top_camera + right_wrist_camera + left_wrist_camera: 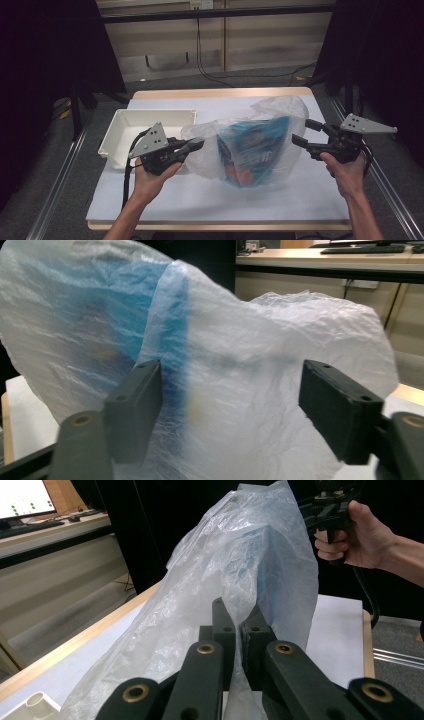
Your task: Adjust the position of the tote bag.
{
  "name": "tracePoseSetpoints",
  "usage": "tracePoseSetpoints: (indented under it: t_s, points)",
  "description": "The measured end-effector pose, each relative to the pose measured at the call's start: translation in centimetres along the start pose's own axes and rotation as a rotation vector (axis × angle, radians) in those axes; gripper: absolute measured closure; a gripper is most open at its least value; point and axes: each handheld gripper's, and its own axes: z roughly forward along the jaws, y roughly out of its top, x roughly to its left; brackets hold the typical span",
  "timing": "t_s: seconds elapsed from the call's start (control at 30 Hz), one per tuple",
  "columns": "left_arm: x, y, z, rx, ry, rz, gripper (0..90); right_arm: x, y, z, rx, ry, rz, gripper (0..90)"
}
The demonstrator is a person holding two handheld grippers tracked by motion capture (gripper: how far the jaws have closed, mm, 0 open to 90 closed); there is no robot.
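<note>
My left claw point(239, 630) is pinching the plastic bag point(250, 150), packet point(252, 150) already inside, while my right claw point(307, 134) is gaping wide, yet to grip.

White tray point(125, 131) on table's point(210, 200) left side; cables point(220, 75) across floor behind.

Two grippers point(200, 144) point(305, 132), one plastic bag point(250, 145), one blue packet point(255, 150), one white tray point(125, 132).

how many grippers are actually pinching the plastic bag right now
1. The left gripper is shut on a fold of the clear plastic bag at its left side. The right gripper sits at the bag's right edge with its jaws spread apart, gripping nothing.
</note>
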Motion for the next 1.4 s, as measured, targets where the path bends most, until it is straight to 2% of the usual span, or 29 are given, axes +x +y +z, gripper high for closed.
tracePoseSetpoints:
  t_s: [0.03,0.07,0.2,0.33,0.43,0.47,0.57,0.6,0.77,0.83,0.97,1.03,1.17,1.23,1.27,1.3,1.33,1.4]
  points:
    - [0.1,-0.1,-0.1,0.001,0.003,-0.003,88.6,0.1,-0.1,0.3,0.004,0.019,-0.01,35.1]
    - [0.1,-0.1,-0.1,0.001,0.003,-0.003,88.6,0.1,-0.1,0.3,0.004,0.019,-0.01,35.1]
    - [0.2,-0.2,-0.3,0.002,0.007,-0.007,88.6,0.4,-0.3,0.6,0.001,0.041,-0.027,54.6]
    - [0.4,-0.3,-0.3,0.006,0.007,0.005,88.6,0.5,-0.2,0.3,-0.011,0.044,-0.031,69.8]
    - [0.3,-0.3,-0.2,0.0,0.007,-0.002,88.6,0.6,-0.1,0.3,-0.019,0.045,-0.036,79.9]
    - [0.3,-0.3,-0.1,-0.004,0.009,-0.004,88.6,0.6,-0.1,0.3,-0.019,0.049,-0.038,85.7]
    - [0.3,-0.3,0.0,0.003,0.004,0.002,88.6,0.6,-0.1,0.2,-0.019,0.052,-0.04,90.0]
    - [0.3,-0.3,0.0,0.007,0.004,0.01,88.6,0.6,-0.1,0.2,-0.02,0.051,-0.039,90.0]
    - [0.3,-0.4,-0.1,-0.009,0.008,-0.009,88.6,0.6,0.0,-0.3,-0.023,0.047,-0.039,90.0]
    - [0.3,-0.3,-0.2,-0.005,0.011,-0.003,88.7,0.7,0.2,-0.8,-0.022,0.046,-0.037,90.0]
    - [0.1,-0.2,-0.3,-0.017,-0.011,-0.017,88.7,1.0,0.5,-1.4,-0.024,0.043,-0.029,90.0]
    - [0.0,-0.1,-0.4,-0.014,-0.008,-0.008,88.7,1.2,0.5,-1.7,-0.018,0.045,-0.028,90.0]
    - [-0.2,0.0,-0.8,-0.019,-0.028,-0.012,88.8,1.8,0.4,-2.3,-0.017,0.048,-0.034,90.0]
    - [-0.4,0.0,-1.0,-0.015,-0.034,-0.002,88.8,2.3,0.3,-3.1,-0.015,0.043,-0.056,90.0]
    - [-0.6,0.0,-1.0,-0.019,-0.029,-0.009,88.8,2.3,0.3,-3.1,-0.015,0.043,-0.056,90.0]
    - [-0.6,0.0,-1.1,-0.013,-0.036,0.002,88.7,2.4,0.2,-3.2,-0.013,0.048,-0.058,90.0]
    - [-0.7,-0.1,-1.2,-0.014,-0.033,-0.006,88.8,2.6,0.2,-3.3,-0.008,0.047,-0.067,90.0]
    - [-0.8,-0.1,-1.3,-0.007,-0.033,0.004,88.8,2.9,0.1,-3.7,0.011,0.054,-0.079,90.0]
